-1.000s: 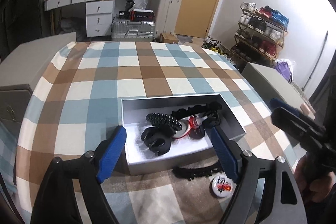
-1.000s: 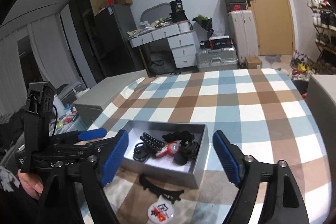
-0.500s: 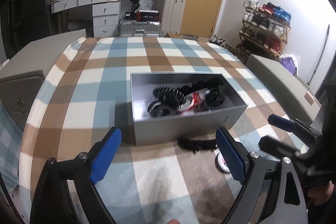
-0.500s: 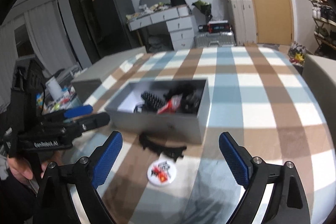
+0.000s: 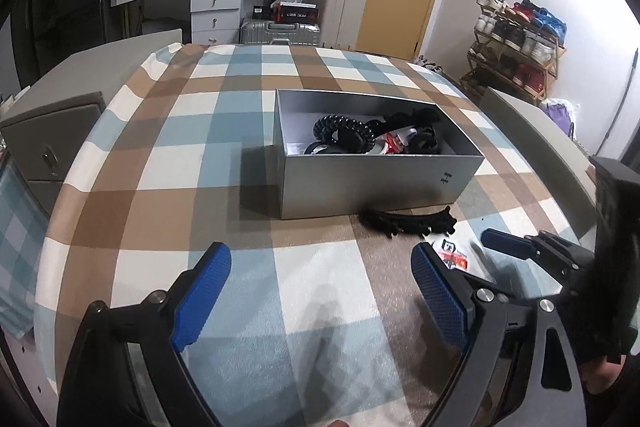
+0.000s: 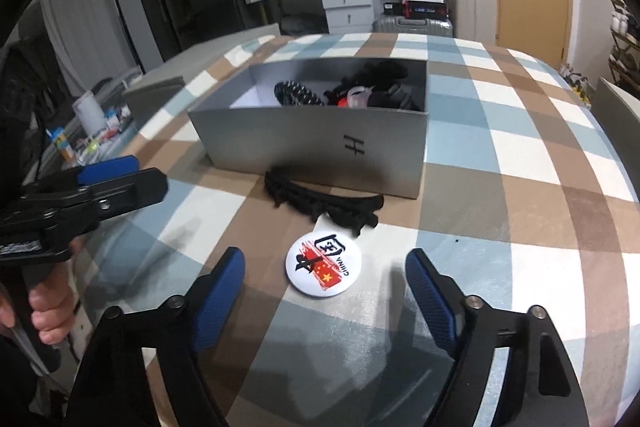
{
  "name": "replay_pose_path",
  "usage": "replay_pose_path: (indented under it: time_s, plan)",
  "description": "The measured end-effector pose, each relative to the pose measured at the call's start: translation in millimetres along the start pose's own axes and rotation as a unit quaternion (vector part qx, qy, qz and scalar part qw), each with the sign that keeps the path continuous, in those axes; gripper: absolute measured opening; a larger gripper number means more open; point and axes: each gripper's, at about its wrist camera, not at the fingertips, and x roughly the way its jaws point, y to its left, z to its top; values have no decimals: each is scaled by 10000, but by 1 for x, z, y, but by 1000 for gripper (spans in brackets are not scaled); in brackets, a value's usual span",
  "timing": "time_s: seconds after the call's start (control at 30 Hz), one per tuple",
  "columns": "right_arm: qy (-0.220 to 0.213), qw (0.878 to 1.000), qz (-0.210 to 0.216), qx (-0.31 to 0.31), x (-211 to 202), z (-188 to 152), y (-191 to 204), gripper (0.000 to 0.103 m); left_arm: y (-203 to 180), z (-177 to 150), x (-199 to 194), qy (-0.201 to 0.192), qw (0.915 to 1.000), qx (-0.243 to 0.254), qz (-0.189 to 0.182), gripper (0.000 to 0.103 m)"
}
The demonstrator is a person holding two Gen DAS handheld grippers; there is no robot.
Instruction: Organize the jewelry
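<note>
From the left wrist we see our left hand-held gripper (image 5: 320, 291) released over bare checked table (image 5: 168, 163), grey box (image 5: 360, 187) of dark hair accessories ahead, black hair clip (image 5: 408, 221) lying along its near wall; from the right wrist, our right hand-held gripper (image 6: 324, 299), jaws just narrowing yet empty, frames the round badge (image 6: 324, 267), clear table to its right.

Left hand-held gripper (image 5: 320, 291): lower frame, jaws wide, empty. Right hand-held gripper (image 6: 325, 293): lower frame, jaws just closing, pads clear, nothing gripped.

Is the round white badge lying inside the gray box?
No, the badge lies on the checked cloth in front of the box, beside a black hair clip.
</note>
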Motion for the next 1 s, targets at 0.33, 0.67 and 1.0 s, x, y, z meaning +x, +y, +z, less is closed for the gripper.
replay_pose_path:
  time_s: [0.33, 0.67, 1.0]
  plan:
    - [12, 9973, -380, -635, 6, -5, 21, 41, 2, -5, -1, 116, 9999, -23, -68, 89]
    - [-363, 9993, -117, 31, -22, -4, -15, 41, -11, 1, 19, 492, 9964, -80, -678, 89]
    - [-766, 9944, -236, 695, -55, -5, -71, 41, -50, 18, 58, 769, 9932, -65, -873, 89]
